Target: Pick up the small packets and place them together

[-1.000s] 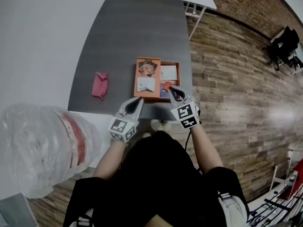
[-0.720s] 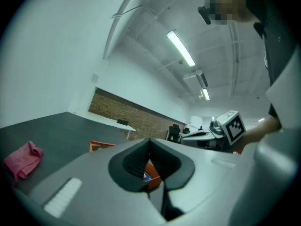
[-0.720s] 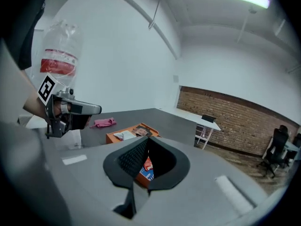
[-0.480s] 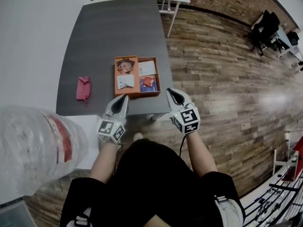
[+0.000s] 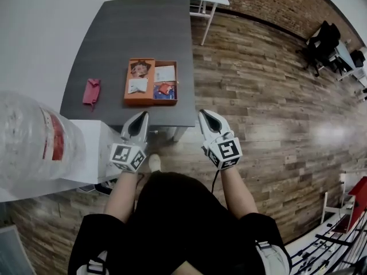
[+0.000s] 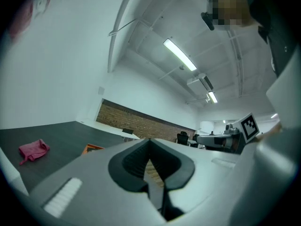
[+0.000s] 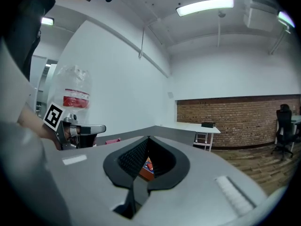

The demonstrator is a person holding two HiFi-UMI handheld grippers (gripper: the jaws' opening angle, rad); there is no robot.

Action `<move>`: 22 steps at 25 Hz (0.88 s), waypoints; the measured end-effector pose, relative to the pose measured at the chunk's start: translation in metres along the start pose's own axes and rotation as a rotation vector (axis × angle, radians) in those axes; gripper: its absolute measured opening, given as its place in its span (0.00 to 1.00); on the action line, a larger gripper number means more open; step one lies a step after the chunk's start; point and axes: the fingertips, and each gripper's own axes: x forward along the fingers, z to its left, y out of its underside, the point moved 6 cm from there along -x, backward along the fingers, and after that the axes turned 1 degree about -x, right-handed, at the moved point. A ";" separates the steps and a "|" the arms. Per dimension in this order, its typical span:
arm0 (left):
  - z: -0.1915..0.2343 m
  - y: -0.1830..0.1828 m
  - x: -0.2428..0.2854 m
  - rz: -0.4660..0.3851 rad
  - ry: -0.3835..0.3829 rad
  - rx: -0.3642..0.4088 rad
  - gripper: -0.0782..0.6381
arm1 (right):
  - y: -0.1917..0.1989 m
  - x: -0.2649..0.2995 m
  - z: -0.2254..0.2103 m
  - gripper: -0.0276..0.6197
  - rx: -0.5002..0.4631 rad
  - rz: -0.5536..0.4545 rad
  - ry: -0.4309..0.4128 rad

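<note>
While I hover short of the table (image 5: 143, 33), box (image 5: 150, 102): orange, two halves, near its front edge.
Packets (image 5: 165, 73): four inside, two per half.
Jug (image 5: 28, 148) label: red band, print unreadable.
Left claw (image 5: 141, 117): pressed together, empty, off the table.
Right claw (image 5: 205, 115): pressed together, empty.

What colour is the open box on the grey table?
The box is orange; the head view shows it best.
</note>
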 end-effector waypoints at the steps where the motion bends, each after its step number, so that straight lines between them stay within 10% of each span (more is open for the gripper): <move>1: -0.008 0.000 -0.005 -0.004 -0.008 0.003 0.11 | 0.001 -0.006 0.001 0.05 0.005 -0.008 -0.015; 22: -0.032 -0.022 -0.081 -0.024 -0.054 0.067 0.11 | 0.005 -0.020 0.033 0.05 0.066 -0.074 -0.101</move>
